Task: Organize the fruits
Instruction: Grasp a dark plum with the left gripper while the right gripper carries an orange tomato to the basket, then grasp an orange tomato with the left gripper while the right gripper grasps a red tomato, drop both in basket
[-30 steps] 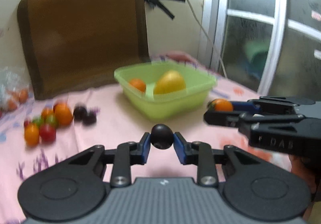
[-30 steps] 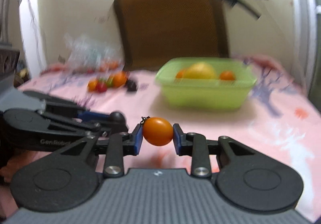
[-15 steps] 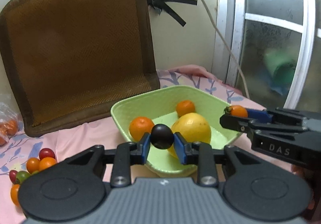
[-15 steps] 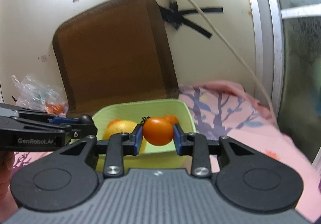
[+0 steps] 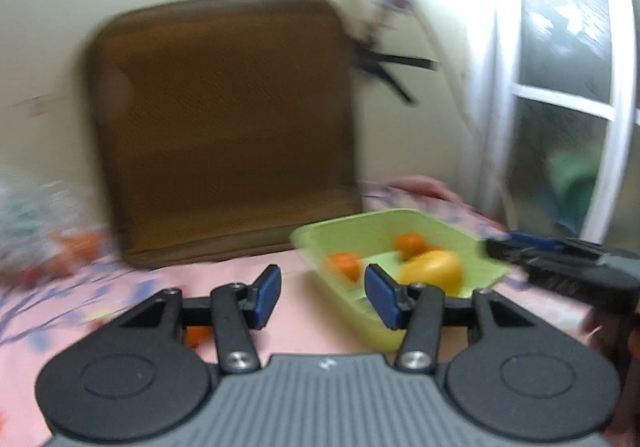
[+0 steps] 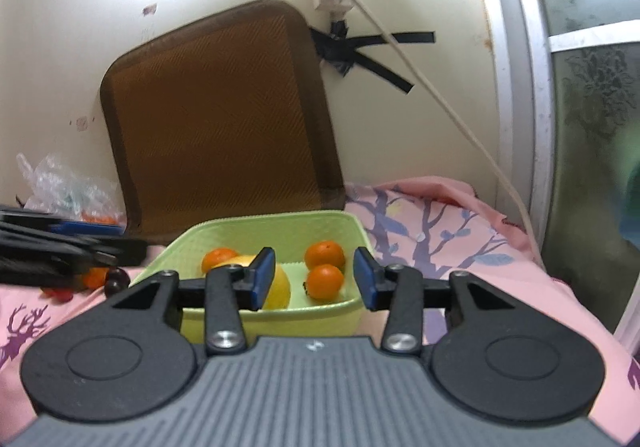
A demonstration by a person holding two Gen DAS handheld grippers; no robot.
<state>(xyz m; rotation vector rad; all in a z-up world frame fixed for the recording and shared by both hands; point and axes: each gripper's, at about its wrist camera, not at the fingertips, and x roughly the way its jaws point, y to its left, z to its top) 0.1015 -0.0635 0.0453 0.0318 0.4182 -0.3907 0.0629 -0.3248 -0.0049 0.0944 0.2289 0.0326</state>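
Observation:
A light green tub (image 6: 224, 231) (image 5: 372, 225) sits on the pink cloth. It holds a yellow fruit (image 6: 280, 287) (image 5: 434, 267) and several small orange fruits (image 6: 326, 281). My right gripper (image 6: 314, 279) is open and empty, just in front of the tub's near wall. My left gripper (image 5: 322, 297) is open and empty, to the left of the tub; this view is blurred. Each gripper shows at the edge of the other's view, the left one (image 6: 64, 247) and the right one (image 5: 560, 259).
A brown mat (image 6: 224, 127) leans on the wall behind the tub. Loose small fruits (image 6: 104, 279) lie left of the tub, with a clear plastic bag (image 6: 64, 187) behind them. A cable (image 6: 440, 95) hangs down the wall. A window frame (image 6: 540, 87) is on the right.
Both grippers have opened. The dark fruit has left my left gripper and the orange fruit has left my right gripper; an extra orange fruit now lies in the tub. The left gripper has swung left.

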